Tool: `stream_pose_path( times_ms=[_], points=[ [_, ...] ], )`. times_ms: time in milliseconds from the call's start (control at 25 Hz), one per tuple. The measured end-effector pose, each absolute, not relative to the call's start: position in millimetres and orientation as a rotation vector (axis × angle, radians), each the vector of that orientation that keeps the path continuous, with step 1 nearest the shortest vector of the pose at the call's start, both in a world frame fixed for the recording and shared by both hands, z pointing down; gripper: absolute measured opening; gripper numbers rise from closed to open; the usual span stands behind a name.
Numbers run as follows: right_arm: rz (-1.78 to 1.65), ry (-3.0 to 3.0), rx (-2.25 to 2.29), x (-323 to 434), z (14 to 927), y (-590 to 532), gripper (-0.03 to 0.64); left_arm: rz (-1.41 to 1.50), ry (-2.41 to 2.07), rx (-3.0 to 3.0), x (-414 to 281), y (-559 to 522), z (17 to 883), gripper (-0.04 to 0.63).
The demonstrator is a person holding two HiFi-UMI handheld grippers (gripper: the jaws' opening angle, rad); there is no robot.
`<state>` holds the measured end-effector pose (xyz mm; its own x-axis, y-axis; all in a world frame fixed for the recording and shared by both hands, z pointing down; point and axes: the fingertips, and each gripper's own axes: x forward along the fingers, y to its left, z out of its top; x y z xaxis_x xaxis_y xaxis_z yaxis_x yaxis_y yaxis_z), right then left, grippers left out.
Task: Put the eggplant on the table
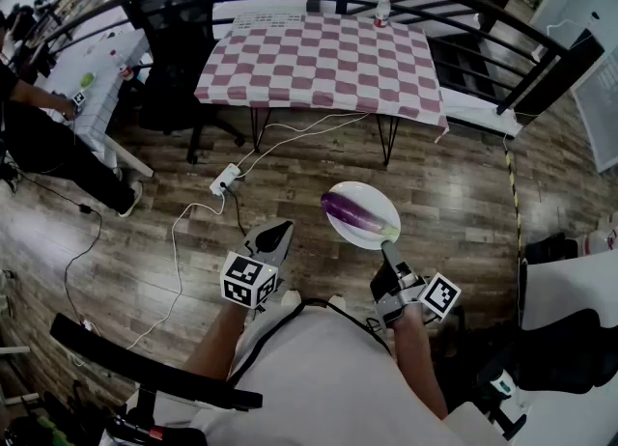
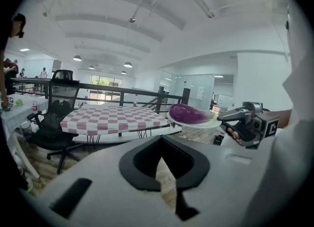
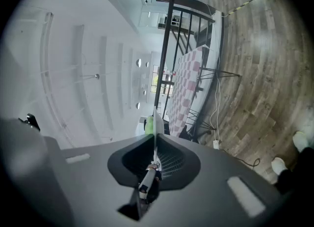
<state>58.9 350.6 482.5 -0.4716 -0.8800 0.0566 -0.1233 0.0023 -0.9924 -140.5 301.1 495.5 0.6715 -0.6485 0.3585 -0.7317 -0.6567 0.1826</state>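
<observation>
Currently right gripper clamped on near rim of white plate, eggplant lying on plate just beyond its jaws, over wood floor, left gripper alongside, jaws together, empty, checkered table well ahead of both

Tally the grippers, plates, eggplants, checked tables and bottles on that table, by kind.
Grippers: 2, left gripper and right gripper
Plate: 1
Eggplant: 1
Checked table: 1
Bottle: 1
Total: 6
</observation>
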Motion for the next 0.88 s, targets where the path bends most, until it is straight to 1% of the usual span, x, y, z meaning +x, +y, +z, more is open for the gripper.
stream_pose_path(
  times_ms=[880],
  points=[
    [-1.534,1.627,-1.023,91.5,484.8,373.0,0.032,0.391,-1.084,2.576,-107.7,324.1,496.7,0.002]
  ],
)
